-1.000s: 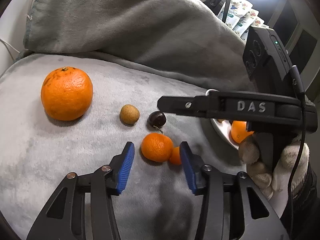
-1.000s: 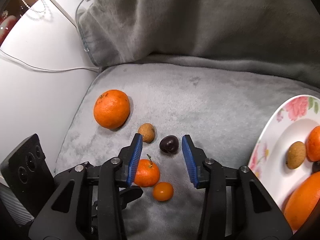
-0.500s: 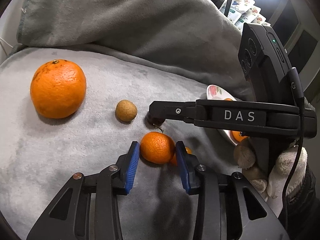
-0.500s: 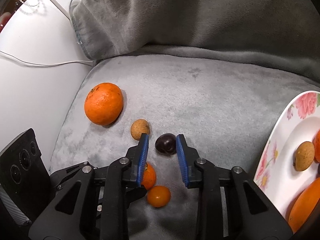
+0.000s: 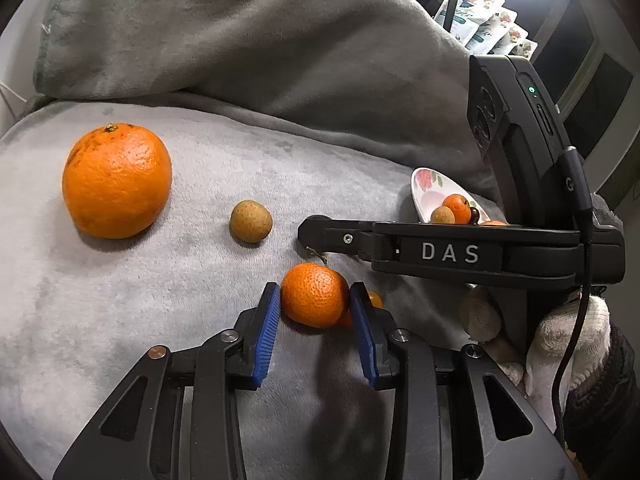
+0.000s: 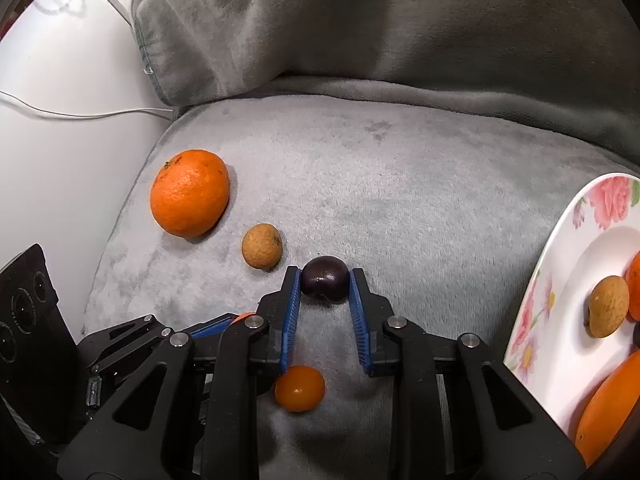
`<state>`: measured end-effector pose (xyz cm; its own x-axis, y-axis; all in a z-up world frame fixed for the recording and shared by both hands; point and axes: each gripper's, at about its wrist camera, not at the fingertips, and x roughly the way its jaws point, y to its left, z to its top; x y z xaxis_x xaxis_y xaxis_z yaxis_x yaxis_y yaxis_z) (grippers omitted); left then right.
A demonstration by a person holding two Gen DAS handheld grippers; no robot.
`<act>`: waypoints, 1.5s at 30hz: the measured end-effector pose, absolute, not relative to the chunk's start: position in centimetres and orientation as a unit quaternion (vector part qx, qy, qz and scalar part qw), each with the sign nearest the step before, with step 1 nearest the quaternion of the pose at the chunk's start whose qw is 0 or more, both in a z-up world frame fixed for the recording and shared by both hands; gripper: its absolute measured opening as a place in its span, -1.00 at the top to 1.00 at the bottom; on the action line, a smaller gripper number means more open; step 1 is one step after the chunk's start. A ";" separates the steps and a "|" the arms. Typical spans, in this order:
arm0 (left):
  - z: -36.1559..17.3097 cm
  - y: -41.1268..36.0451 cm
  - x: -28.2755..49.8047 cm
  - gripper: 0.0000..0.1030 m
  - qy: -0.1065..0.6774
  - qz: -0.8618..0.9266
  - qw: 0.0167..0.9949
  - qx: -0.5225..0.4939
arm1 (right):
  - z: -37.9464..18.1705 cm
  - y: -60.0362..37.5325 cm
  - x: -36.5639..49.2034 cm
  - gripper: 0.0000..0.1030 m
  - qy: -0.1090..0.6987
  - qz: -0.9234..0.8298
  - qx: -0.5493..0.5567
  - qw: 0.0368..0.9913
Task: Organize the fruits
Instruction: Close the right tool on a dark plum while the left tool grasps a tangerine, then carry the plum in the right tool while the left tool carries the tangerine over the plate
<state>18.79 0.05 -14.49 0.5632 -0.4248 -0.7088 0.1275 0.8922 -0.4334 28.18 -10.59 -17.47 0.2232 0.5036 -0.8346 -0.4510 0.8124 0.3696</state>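
change: within the last second both hand-held grippers drew their blue pads in from a wide spread onto a fruit each; neither fruit has left the grey blanket [image 6: 420, 208].
meaning for the task: by the look of it, two pickups are starting at once, and the lift and carry to the flowered plate [image 6: 568, 264] is the step to come.
left hand-held gripper [image 5: 316, 304]: narrowed around the small mandarin [image 5: 314, 294]; the right pad touches the peel, the left pad sits at its edge, so it looks clasped, lightly.
right hand-held gripper [image 6: 325, 280]: clenched on the dark cherry [image 6: 324, 280], both pad tips pressing its sides.
where the fruits lie: mandarin and cherry near the middle of the blanket; a kumquat [image 6: 299, 388] just beside the mandarin; a brown longan [image 6: 262, 246] and a large orange [image 6: 190, 192] toward the blanket's left edge.
plate: at the blanket's right edge, already carrying a longan, oranges and a dark fruit.
risk: the cherry is small and smooth and may squirt out from the pad tips.
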 end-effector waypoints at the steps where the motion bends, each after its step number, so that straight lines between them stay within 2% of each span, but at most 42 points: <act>1: -14.4 0.0 18.7 0.34 0.439 -0.158 0.868 -0.170 | -17.4 -10.7 28.1 0.51 0.542 0.307 0.026 0.782; 19: -11.6 1.1 16.2 0.35 0.404 -0.160 0.885 -0.167 | -13.0 -14.4 26.3 0.51 0.489 0.305 0.065 0.815; 45: -8.4 -5.2 16.5 0.35 0.384 -0.215 0.888 -0.135 | -8.5 -24.3 24.6 0.51 0.425 0.249 0.093 0.866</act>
<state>16.47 -5.24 -8.41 0.6134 -0.4854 -0.6230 0.2776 0.8710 -0.4053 24.59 -24.27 -8.51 0.5155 0.5092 -0.6892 -0.3517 0.8592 0.3718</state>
